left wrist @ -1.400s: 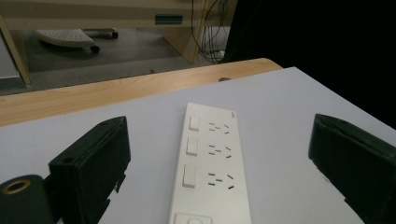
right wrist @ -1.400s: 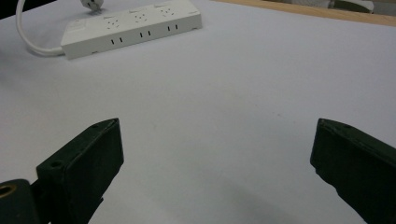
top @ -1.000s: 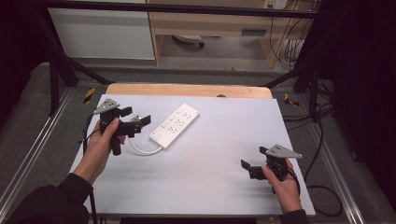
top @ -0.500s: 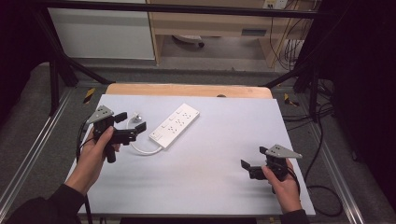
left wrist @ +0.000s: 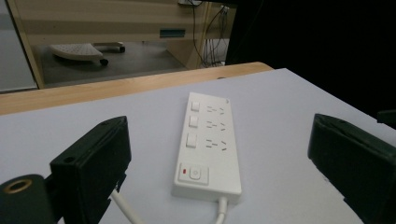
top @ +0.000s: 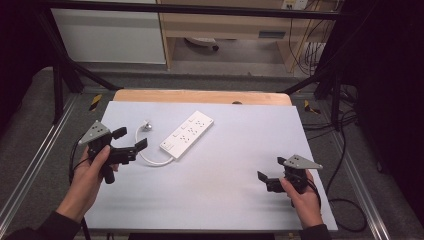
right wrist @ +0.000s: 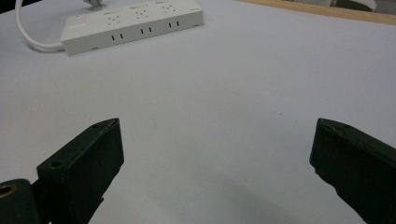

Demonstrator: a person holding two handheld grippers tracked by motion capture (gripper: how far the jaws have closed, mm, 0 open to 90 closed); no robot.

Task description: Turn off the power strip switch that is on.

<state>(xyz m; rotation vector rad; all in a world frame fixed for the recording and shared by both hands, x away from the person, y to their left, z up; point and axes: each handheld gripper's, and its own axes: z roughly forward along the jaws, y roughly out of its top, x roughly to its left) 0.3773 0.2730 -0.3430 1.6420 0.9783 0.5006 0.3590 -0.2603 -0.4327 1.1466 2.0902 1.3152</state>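
The power strip (top: 187,135) lies on the counter (top: 225,190), its plug (top: 146,126) free just beside its switch end. The left tongs (top: 131,139) have drawn back from that plug toward the counter's near-left edge, wide open and empty, so the plug seems released. The right tongs (top: 266,181), well apart from the strip, are also wide open and hold nothing.

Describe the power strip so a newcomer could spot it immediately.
On the grey table, look left of centre, just ahead of the left claw. The power strip lies diagonally there: a white bar with sockets and switches, trailing a white cable.
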